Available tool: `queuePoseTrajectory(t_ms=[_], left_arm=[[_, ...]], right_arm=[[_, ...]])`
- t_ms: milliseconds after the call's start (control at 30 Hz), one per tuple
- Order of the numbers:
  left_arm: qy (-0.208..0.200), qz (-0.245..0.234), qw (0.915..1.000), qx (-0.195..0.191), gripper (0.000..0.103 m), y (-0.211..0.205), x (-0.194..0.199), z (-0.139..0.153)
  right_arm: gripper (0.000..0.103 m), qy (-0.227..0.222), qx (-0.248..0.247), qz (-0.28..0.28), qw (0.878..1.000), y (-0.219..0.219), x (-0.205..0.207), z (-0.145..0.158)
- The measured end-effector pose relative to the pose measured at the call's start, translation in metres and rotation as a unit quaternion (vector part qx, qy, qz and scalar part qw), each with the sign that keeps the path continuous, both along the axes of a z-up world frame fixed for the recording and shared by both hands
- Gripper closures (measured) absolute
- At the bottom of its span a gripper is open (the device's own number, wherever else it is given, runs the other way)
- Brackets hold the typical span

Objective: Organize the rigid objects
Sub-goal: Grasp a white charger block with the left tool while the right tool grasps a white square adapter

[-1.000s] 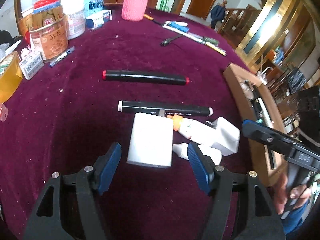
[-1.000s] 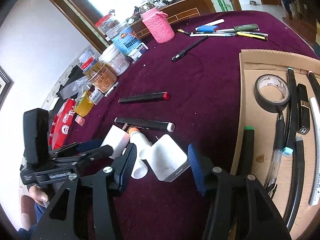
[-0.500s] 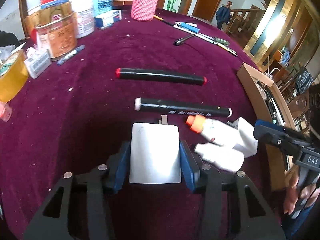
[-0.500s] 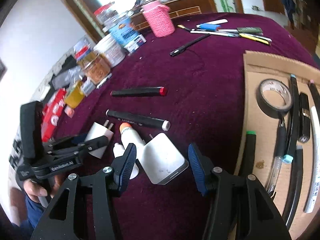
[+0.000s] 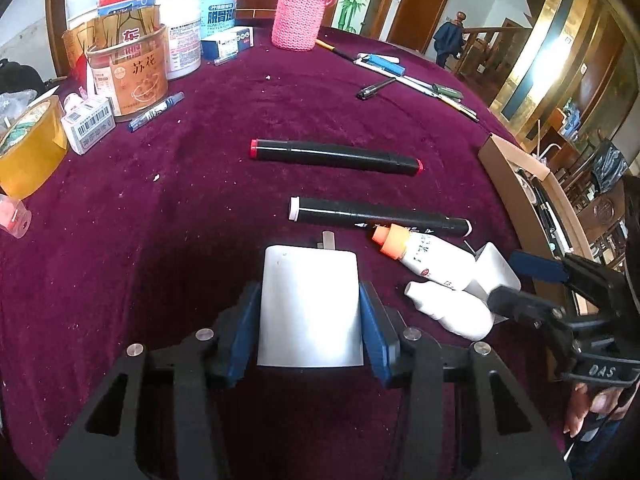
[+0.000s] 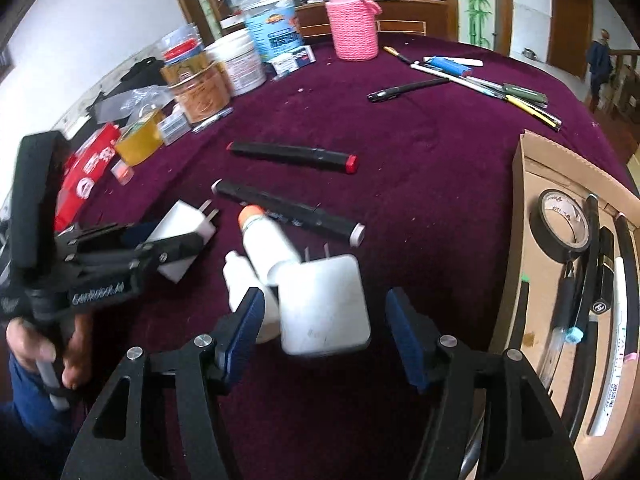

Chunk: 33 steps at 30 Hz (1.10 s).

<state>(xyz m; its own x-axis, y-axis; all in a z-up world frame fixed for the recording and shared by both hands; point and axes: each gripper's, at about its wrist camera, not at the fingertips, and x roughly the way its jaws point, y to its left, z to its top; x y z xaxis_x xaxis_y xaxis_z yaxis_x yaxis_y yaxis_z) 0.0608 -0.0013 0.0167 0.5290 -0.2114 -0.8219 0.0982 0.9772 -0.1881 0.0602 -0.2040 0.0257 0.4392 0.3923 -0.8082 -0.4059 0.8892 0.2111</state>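
Between the left gripper's [image 5: 310,320] blue pads, newly closed, sits a white plastic charger block [image 5: 310,304], seemingly gripped for lifting; right gripper [image 6: 324,336] is opening around another white charger [image 6: 324,308].

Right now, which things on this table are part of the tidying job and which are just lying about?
In play: left charger, clamped by left gripper; right charger, between right gripper's opening jaws; cardboard tray.
Lying about: pink knitted bottle, orange tin, yellow tape roll.
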Motion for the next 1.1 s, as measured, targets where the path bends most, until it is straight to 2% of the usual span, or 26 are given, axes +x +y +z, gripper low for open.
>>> queuePoseTrajectory(t_ms=[233, 300, 433, 500, 533, 567, 600, 900, 1100], left_arm=[[-0.018, -0.007, 0.9987, 0.047, 0.057, -0.013, 0.0, -0.003], [-0.022, -0.007, 0.9982, 0.055, 0.057, -0.015, -0.001, -0.003], [-0.023, -0.006, 0.9982, 0.054, 0.057, -0.014, 0.0, -0.003], [-0.026, -0.007, 0.9976, 0.063, 0.057, -0.017, -0.001, -0.004], [-0.028, -0.007, 0.9971, 0.07, 0.057, -0.018, -0.001, -0.004], [-0.029, -0.006, 0.9968, 0.074, 0.057, -0.019, -0.002, -0.005], [-0.031, -0.004, 0.9963, 0.079, 0.057, -0.02, -0.002, -0.004], [-0.028, 0.004, 0.999, 0.035, 0.059, -0.007, -0.001, -0.002], [-0.028, 0.002, 0.999, 0.034, 0.059, -0.008, -0.002, -0.002]], right_arm=[[0.045, 0.005, 0.03, -0.001, 1.0, -0.003, -0.007, -0.004], [0.05, 0.007, 0.036, -0.006, 0.999, -0.006, -0.007, -0.004], [0.05, 0.001, 0.023, 0.004, 1.0, -0.003, -0.009, -0.005], [0.051, -0.007, 0.002, 0.004, 1.0, 0.004, -0.012, -0.008], [0.054, -0.01, 0.0, 0.001, 1.0, 0.005, -0.012, -0.01], [0.061, -0.012, -0.004, -0.002, 1.0, 0.006, -0.011, -0.011], [0.061, -0.016, -0.009, -0.002, 1.0, 0.006, -0.011, -0.012], [0.062, -0.028, 0.037, -0.007, 0.999, -0.005, -0.016, -0.004], [0.062, -0.024, 0.039, 0.001, 0.999, -0.002, -0.016, -0.006]])
